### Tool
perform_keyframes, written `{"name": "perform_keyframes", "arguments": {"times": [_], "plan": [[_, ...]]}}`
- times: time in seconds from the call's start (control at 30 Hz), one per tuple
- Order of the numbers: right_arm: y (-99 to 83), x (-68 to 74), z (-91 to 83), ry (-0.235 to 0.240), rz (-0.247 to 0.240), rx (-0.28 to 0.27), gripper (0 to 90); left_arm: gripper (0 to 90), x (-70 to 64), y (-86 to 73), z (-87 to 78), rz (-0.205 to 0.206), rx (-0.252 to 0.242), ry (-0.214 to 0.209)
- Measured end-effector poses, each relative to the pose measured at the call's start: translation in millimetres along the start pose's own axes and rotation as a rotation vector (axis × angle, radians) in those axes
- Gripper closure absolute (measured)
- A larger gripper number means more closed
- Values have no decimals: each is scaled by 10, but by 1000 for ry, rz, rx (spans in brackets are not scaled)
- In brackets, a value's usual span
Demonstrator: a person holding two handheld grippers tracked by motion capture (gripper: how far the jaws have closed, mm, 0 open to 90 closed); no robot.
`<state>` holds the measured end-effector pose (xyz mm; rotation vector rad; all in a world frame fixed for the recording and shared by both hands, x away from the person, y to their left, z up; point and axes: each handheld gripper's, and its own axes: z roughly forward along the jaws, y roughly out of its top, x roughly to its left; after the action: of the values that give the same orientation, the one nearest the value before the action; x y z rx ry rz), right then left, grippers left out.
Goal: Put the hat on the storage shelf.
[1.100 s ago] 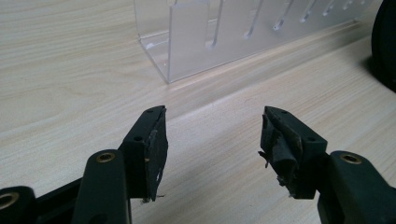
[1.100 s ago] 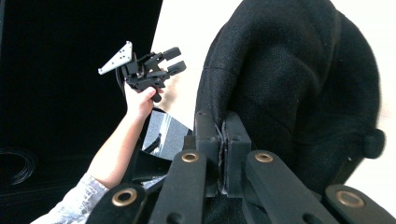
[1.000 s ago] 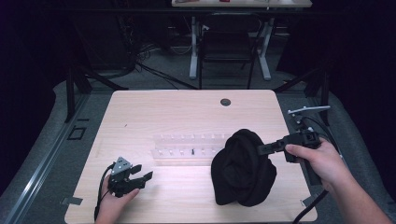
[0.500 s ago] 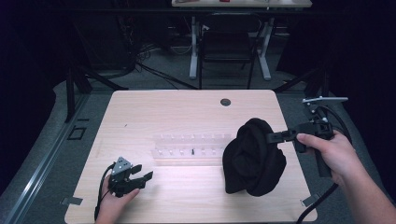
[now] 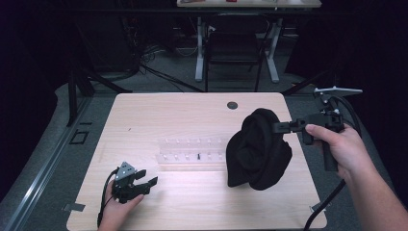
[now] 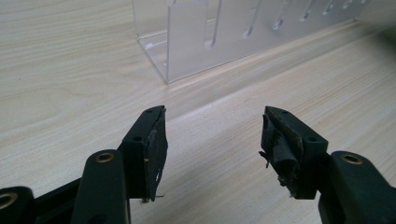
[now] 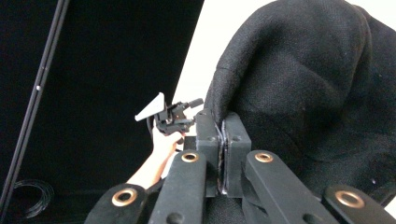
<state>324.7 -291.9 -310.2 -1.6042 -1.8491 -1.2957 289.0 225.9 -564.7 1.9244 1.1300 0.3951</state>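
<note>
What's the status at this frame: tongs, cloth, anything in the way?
Right tongs shut on black cloth, lifted, lower end touching table. Left tongs open, empty, low over table. Clear slotted rack beside the cloth.

The right gripper [image 7: 222,140], its two black jaws pressed flat together with brass-coloured rivets along their arms, pinches a fold of a bulky black knitted cloth [image 7: 308,88] that hangs at the right of the right gripper view. Beyond, against a pale surface edged by darkness, a hand holds the left gripper [image 7: 196,102], topped by a grey three-cornered plate. A thin pale rod [image 7: 35,98] slants down the dark left side
</note>
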Motion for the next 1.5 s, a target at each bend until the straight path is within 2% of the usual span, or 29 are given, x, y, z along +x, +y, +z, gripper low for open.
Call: {"name": "perform_keyframes", "arguments": {"times": [0.3,0.47,0.73,1.03,1.3,1.5], "plan": [[124,58,106,25,2,-36,884,408,-4,3,8,6,3,-2],[194,95,165,26,1,-51,884,408,-4,3,15,2,5,-1],[346,228,328,11,-10,-72,884,408,-2,7,12,2,6,-2],[468,300,515,5,-20,-71,884,408,8,9,16,3,1,-10],[562,305,724,-1,-9,-73,884,408,12,15,8,-3,5,-14],[612,311,800,7,-9,-77,884,408,10,18,10,1,7,-17]]}}
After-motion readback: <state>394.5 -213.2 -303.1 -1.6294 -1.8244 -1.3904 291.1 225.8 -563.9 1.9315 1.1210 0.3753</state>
